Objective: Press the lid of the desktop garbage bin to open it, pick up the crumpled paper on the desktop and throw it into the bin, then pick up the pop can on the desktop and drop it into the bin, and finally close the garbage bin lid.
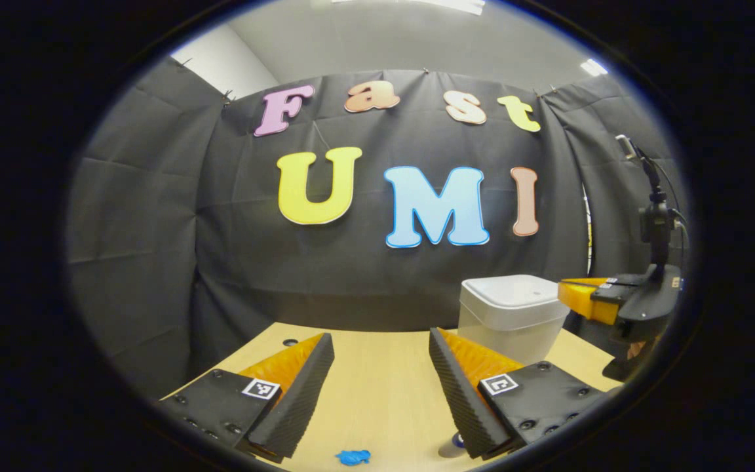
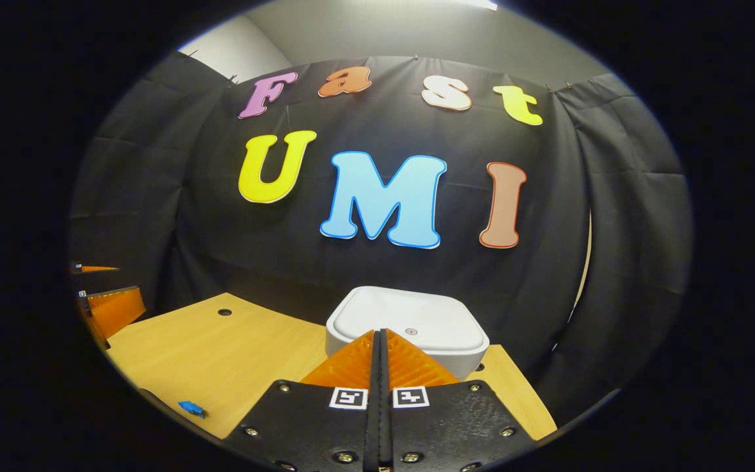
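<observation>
The white garbage bin point(image 1: 512, 314) stands at the table's far right with its lid point(image 2: 410, 321) down. My right gripper point(image 2: 379, 333) is shut with nothing held, its tips over the near edge of the lid; whether they touch it I cannot tell. It also enters the left gripper view from the right as the right gripper point(image 1: 577, 298), beside the lid's rim. My left gripper point(image 1: 381, 335) hangs open above the table with nothing between its fingers. A small blue crumpled paper point(image 1: 353, 457) lies below it. A greyish round thing point(image 1: 449, 448), perhaps the pop can, peeks from behind one finger.
The light wooden table point(image 2: 220, 354) has a cable hole point(image 2: 224, 312) near its back edge. Black cloth walls close in behind and on both sides. The left gripper point(image 2: 109, 308) shows at the far left of the right gripper view, and the blue paper point(image 2: 191, 408) lies near the front edge.
</observation>
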A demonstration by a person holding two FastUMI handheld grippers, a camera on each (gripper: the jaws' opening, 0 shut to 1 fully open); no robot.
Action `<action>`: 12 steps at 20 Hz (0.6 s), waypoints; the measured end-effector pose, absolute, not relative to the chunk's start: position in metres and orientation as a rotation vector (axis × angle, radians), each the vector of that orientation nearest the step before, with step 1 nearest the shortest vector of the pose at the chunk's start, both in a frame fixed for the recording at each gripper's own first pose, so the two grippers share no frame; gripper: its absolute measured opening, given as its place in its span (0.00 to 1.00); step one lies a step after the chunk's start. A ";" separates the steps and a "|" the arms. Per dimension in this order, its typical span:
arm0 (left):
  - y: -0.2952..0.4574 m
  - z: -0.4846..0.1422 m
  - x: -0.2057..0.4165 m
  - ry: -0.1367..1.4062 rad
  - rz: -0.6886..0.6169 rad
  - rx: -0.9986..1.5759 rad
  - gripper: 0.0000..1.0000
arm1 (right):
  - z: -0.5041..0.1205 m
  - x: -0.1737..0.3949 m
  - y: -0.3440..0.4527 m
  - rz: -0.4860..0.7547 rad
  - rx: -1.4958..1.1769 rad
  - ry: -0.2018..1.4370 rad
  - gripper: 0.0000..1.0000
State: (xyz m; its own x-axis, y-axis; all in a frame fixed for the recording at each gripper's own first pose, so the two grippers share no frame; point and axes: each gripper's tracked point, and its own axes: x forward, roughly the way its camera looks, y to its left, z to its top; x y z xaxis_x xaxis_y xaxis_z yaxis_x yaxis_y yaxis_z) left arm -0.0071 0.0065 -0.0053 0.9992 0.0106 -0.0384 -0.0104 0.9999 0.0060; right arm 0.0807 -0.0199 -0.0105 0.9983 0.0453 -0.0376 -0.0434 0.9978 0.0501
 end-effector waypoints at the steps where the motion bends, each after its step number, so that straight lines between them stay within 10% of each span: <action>1: 0.007 -0.006 -0.007 0.039 0.017 0.004 0.98 | -0.009 0.087 -0.025 0.032 0.059 0.037 0.00; 12: 0.010 -0.012 -0.008 0.061 0.048 -0.041 0.98 | -0.038 0.141 -0.046 -0.009 0.140 0.140 0.00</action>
State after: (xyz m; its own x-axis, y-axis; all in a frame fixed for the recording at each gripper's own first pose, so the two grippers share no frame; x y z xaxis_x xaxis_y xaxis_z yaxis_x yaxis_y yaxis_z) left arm -0.0078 0.0099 -0.0120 0.9970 0.0470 -0.0615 -0.0494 0.9980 -0.0391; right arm 0.1413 -0.0463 -0.0382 0.9901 0.0005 -0.1402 0.0191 0.9902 0.1383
